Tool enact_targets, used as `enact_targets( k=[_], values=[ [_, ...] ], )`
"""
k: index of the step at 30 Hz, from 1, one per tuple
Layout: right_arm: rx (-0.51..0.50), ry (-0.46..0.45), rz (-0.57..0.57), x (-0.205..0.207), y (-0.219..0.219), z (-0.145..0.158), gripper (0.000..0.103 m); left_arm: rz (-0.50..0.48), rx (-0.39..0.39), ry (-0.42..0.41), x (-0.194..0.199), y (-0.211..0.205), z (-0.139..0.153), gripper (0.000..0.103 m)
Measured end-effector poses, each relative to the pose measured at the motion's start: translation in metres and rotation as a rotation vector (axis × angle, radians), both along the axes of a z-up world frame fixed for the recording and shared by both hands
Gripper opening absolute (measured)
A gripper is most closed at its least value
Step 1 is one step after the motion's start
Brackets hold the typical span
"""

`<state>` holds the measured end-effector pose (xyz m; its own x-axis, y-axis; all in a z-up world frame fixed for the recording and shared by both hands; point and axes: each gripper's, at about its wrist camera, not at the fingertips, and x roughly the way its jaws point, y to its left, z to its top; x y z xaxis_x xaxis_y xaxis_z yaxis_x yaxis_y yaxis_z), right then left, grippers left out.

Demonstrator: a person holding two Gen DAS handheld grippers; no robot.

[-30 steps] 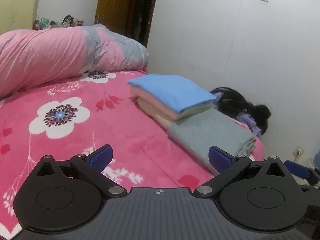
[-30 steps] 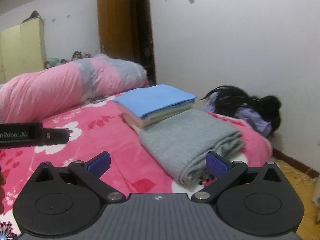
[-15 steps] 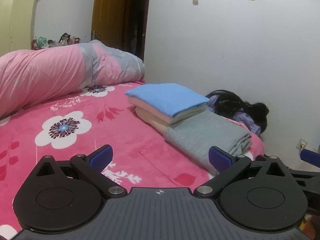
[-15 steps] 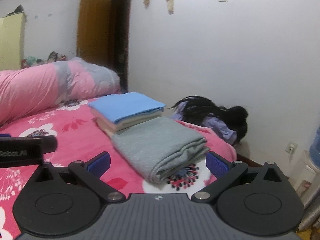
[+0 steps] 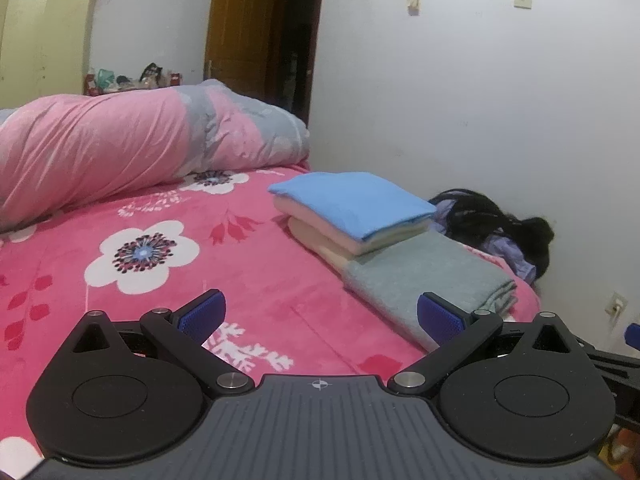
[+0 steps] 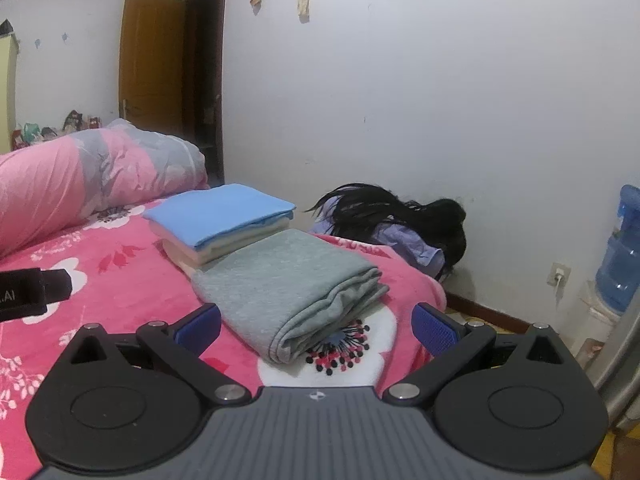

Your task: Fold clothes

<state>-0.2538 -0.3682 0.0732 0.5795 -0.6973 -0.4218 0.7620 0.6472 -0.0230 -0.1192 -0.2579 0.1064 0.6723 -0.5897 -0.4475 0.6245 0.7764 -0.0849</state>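
A folded grey garment (image 5: 426, 276) (image 6: 292, 284) lies on the pink flowered bed cover (image 5: 160, 272) (image 6: 120, 280) near its right edge. Behind it is a stack of folded clothes with a blue piece (image 5: 352, 202) (image 6: 218, 216) on top of cream ones. A dark, unfolded heap with purple cloth (image 5: 500, 224) (image 6: 400, 220) lies against the wall. My left gripper (image 5: 320, 318) is open and empty, above the cover in front of the grey garment. My right gripper (image 6: 316, 326) is open and empty, just before the grey garment's near end.
A rolled pink and grey duvet (image 5: 132, 140) (image 6: 80, 176) fills the back of the bed. The white wall (image 6: 400, 120) borders the right side. A blue water bottle (image 6: 620, 252) and a wall socket (image 6: 558, 274) are beyond the bed's corner. The left gripper's body (image 6: 28, 290) shows at left.
Both grippers have drawn back and risen from the folded clothes, staying open. The right wrist view has swung right, so the wall, socket and water bottle now show.
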Motion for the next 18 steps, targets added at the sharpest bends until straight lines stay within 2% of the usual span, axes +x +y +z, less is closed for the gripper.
enact_targets(
  k=[5, 18],
  values=[
    [-0.028, 0.015, 0.016, 0.0032, 0.0064, -0.0011, 0.103, -0.005, 0.012, -0.018, -0.0044, -0.001, 0.0018, 0.103],
    [-0.008, 0.015, 0.032, 0.0034, 0.0059, -0.004, 0.103, -0.015, 0.018, -0.016, -0.0074, -0.0035, 0.0013, 0.103]
  ],
)
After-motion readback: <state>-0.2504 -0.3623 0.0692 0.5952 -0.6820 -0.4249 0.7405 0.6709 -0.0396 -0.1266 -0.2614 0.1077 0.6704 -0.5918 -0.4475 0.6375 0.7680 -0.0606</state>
